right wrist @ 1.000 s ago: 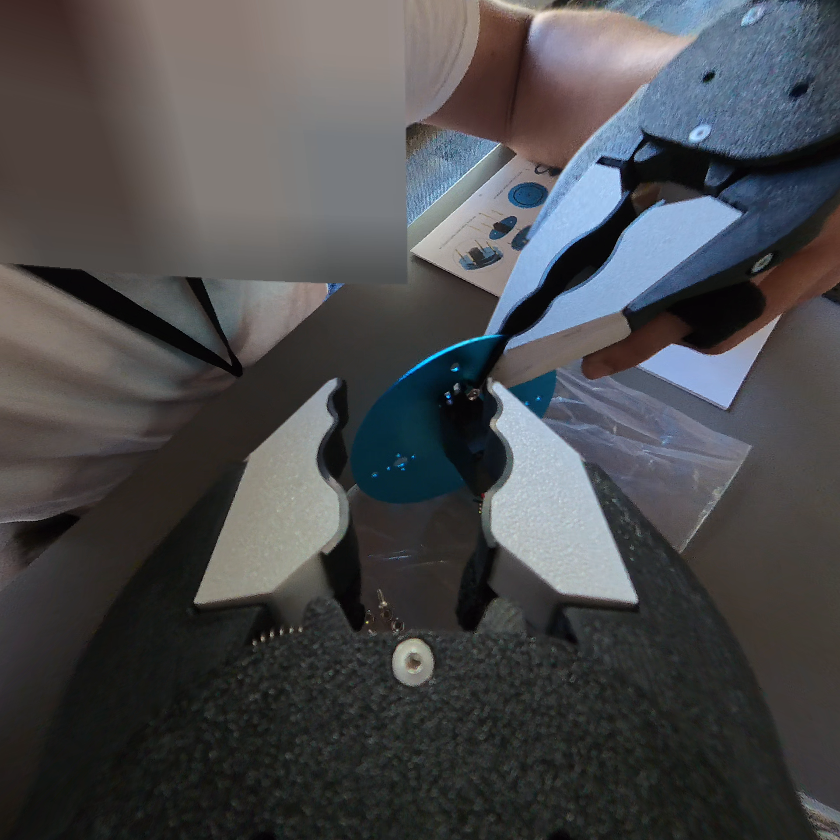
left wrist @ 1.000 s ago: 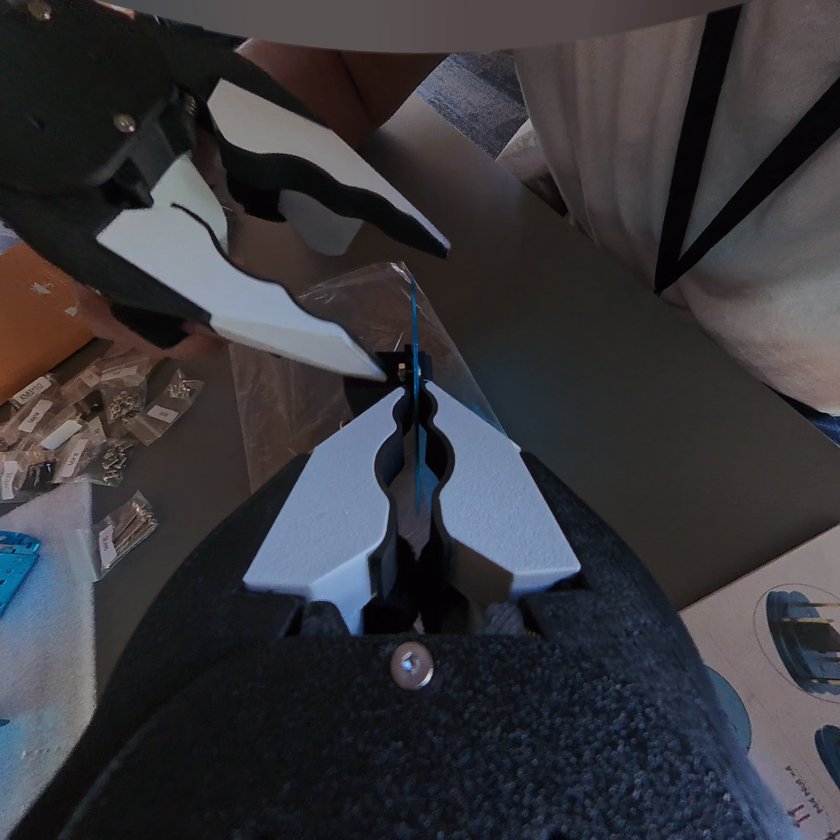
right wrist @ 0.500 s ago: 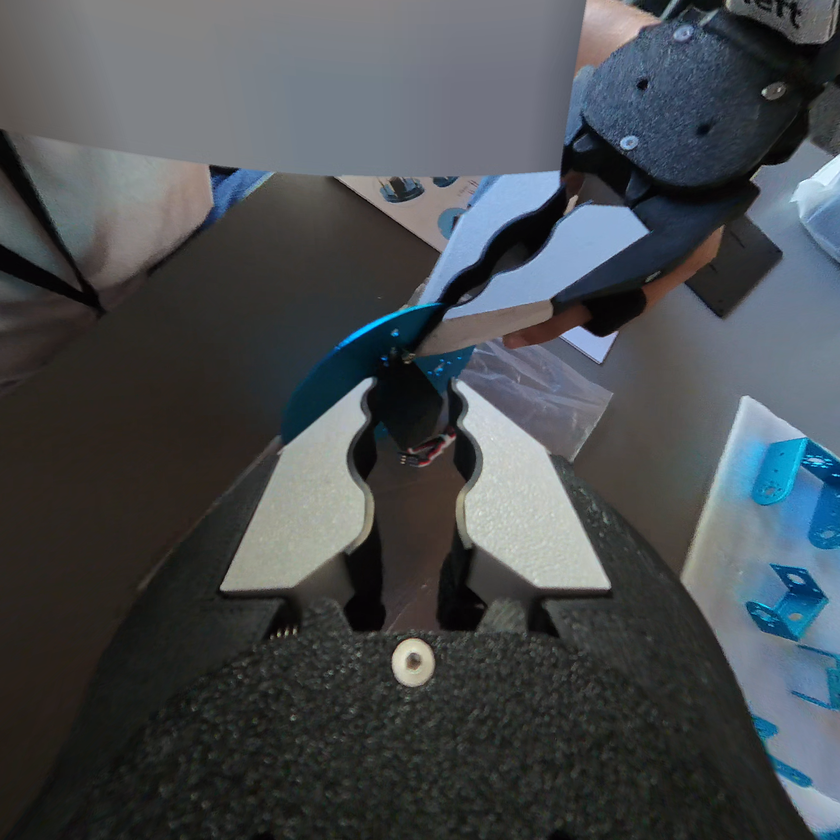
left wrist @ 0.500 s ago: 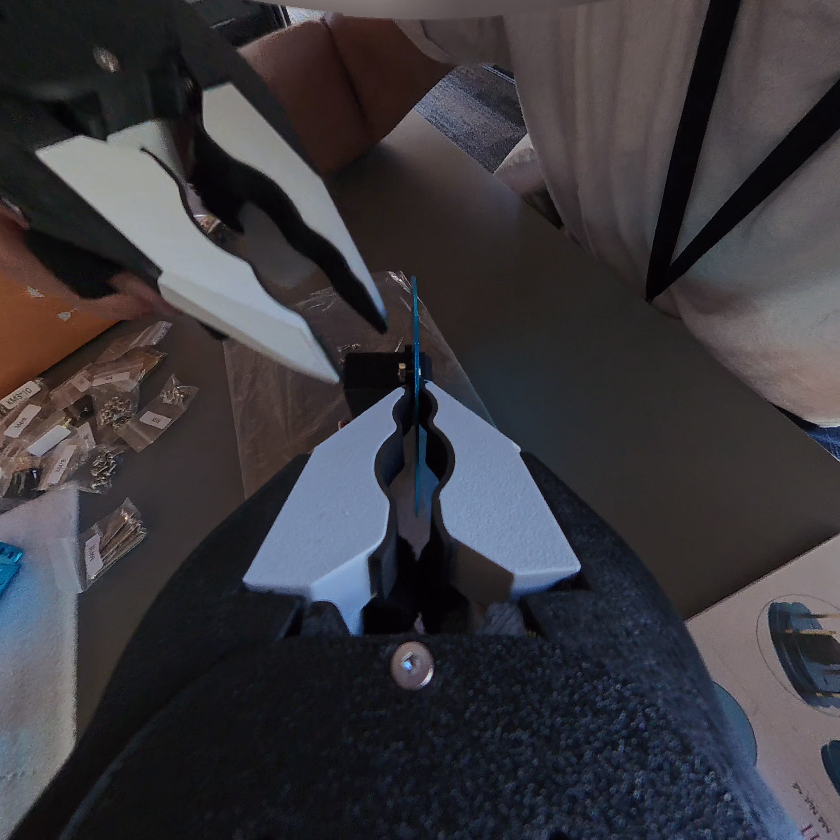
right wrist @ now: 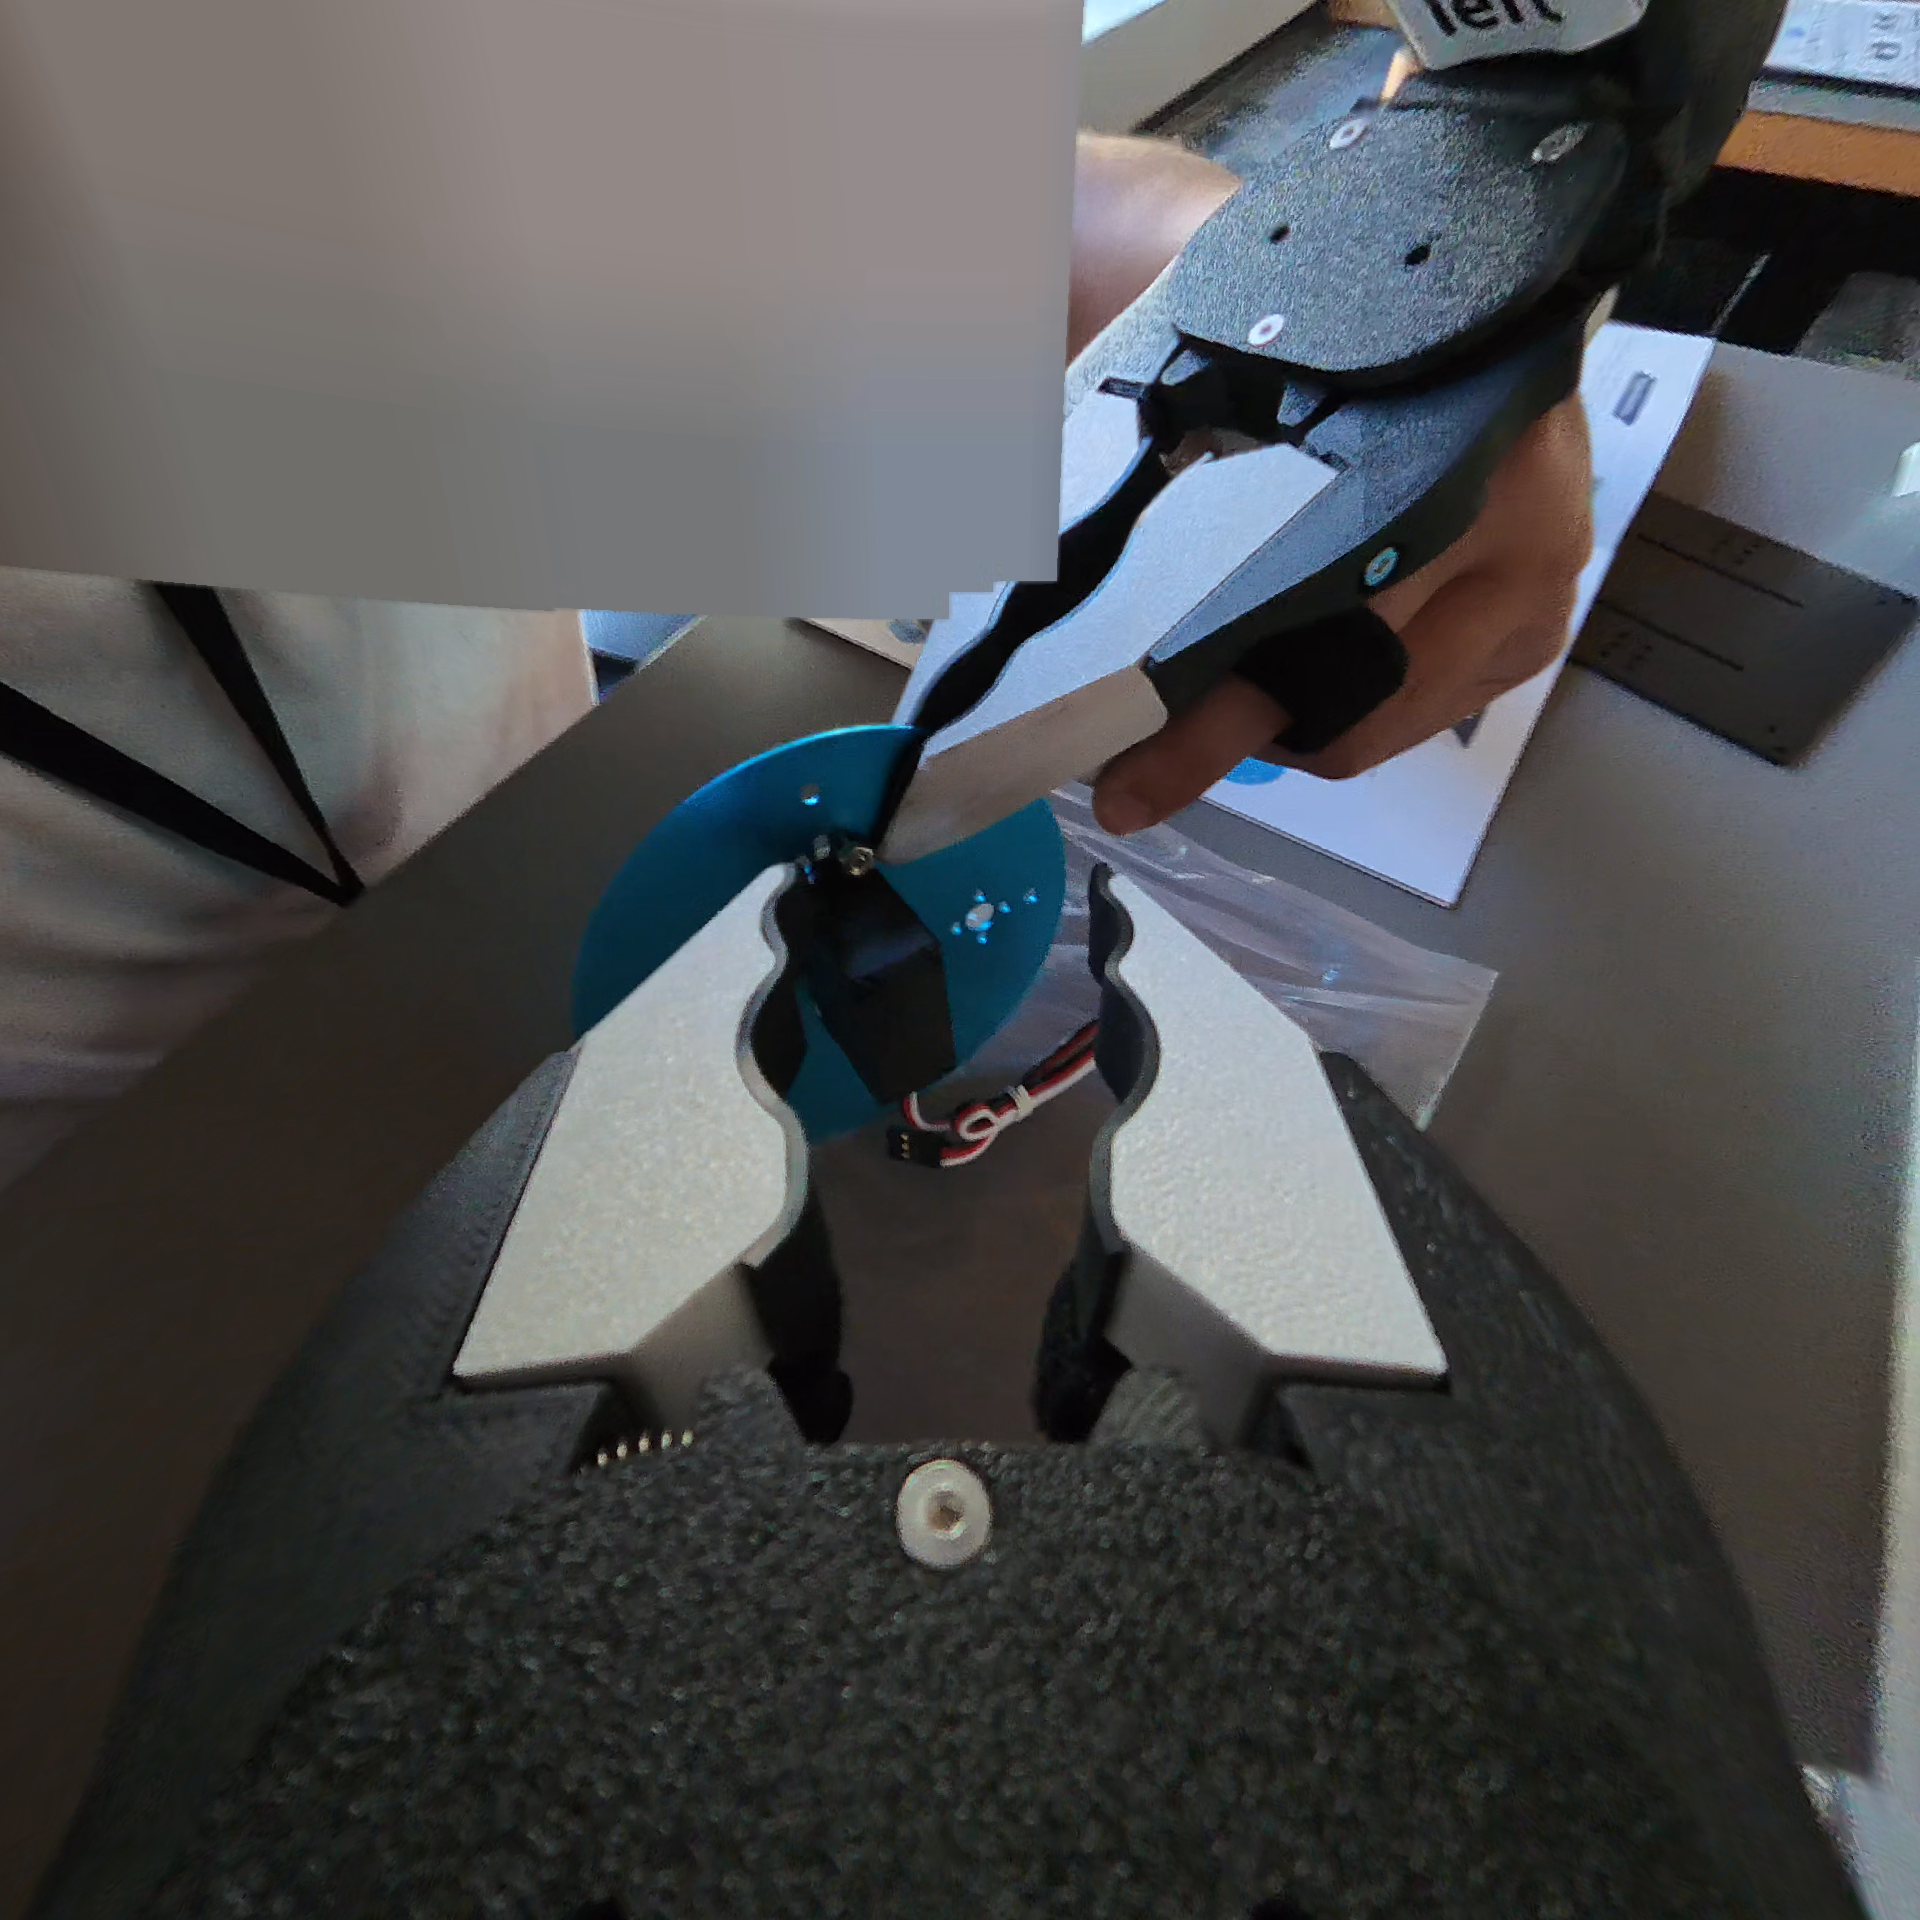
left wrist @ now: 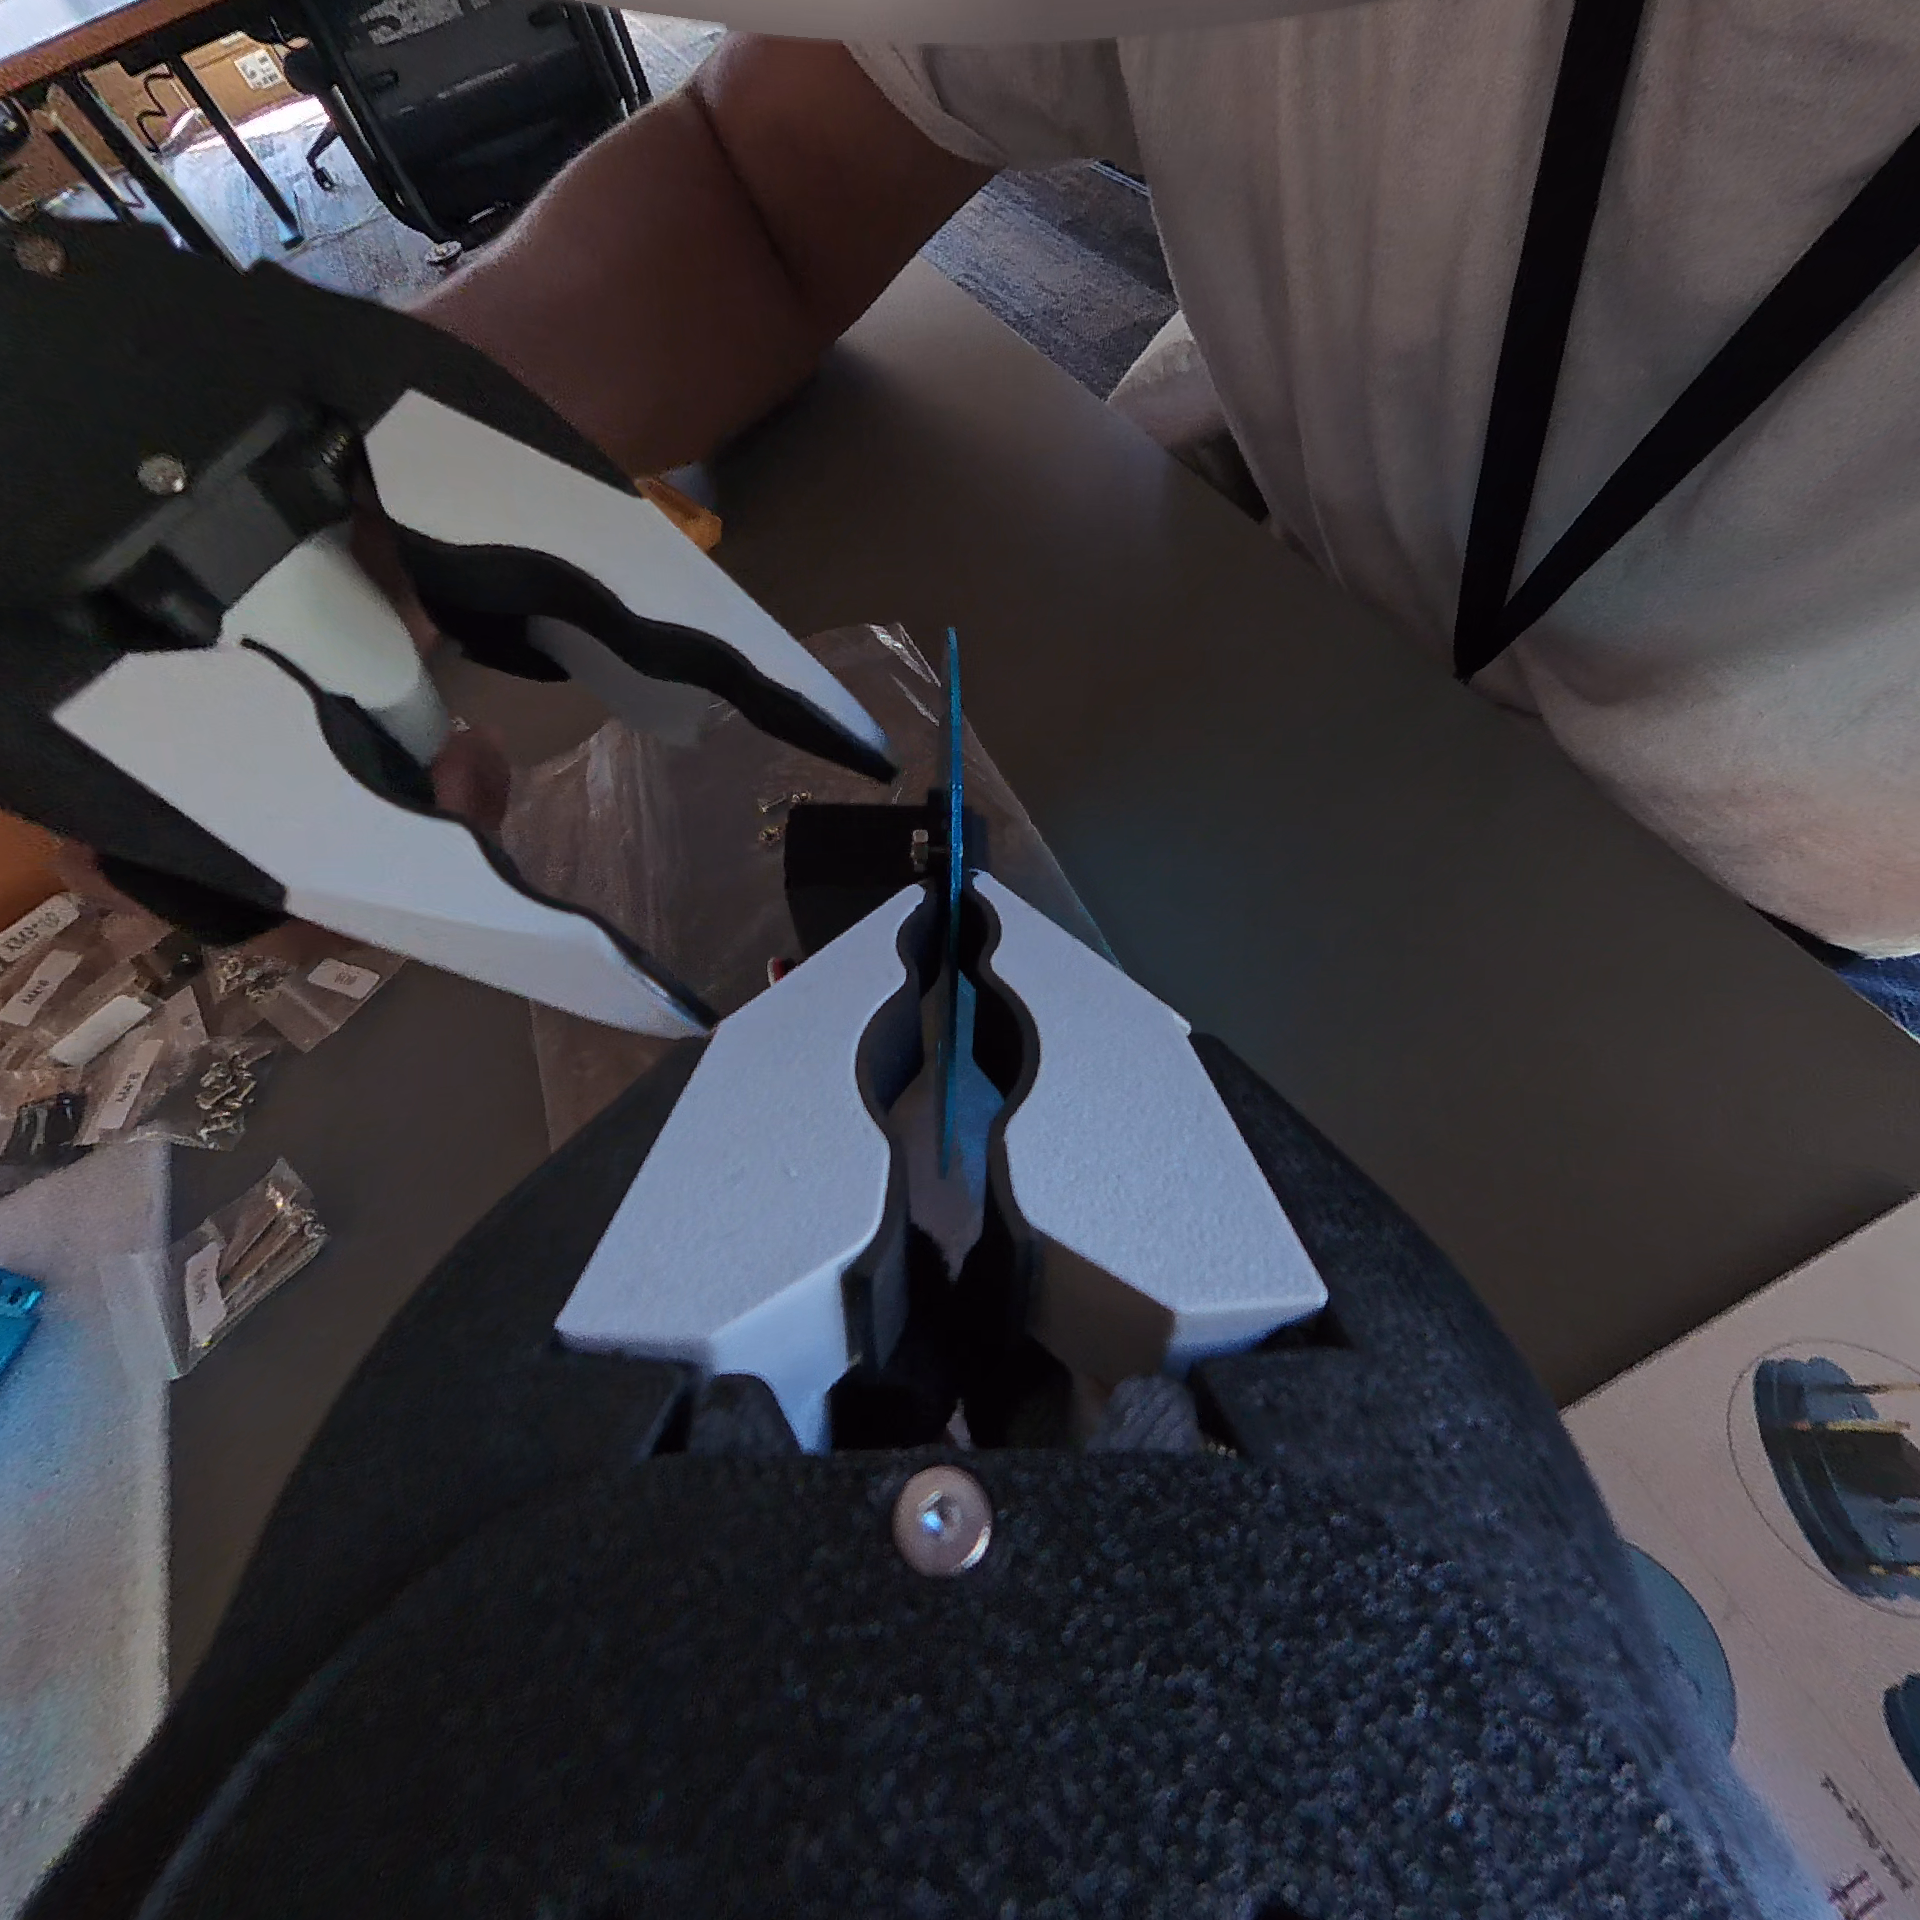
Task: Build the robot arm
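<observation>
My left gripper (left wrist: 951, 883) is pressed together on the blue round plate (right wrist: 727, 894), pinching it edge-on near the centre, so the plate stands upright above the bench (left wrist: 1403, 935). A black servo block (right wrist: 873, 977) is fixed on one face of the plate w/ small screws, and its red-white-black wire bundle (right wrist: 987, 1117) hangs down under it. My right gripper (right wrist: 940, 883) is spread wide; the servo block sits between its fingers, close to one finger, but I cannot tell if it touches. Under the plate lies a clear plastic bag (right wrist: 1299, 966) on the bench, approx. flat. In the left wrist view, small bags of screws (left wrist: 156, 1049) are at the far left side, and a printed cardboard box (left wrist: 1766, 1455) at the lower right. In the right wrist view a white instruction sheet (right wrist: 1434, 831) lies beyond the plastic bag, and a person in a light shirt (left wrist: 1558, 416) w/ black straps is behind the bench.
</observation>
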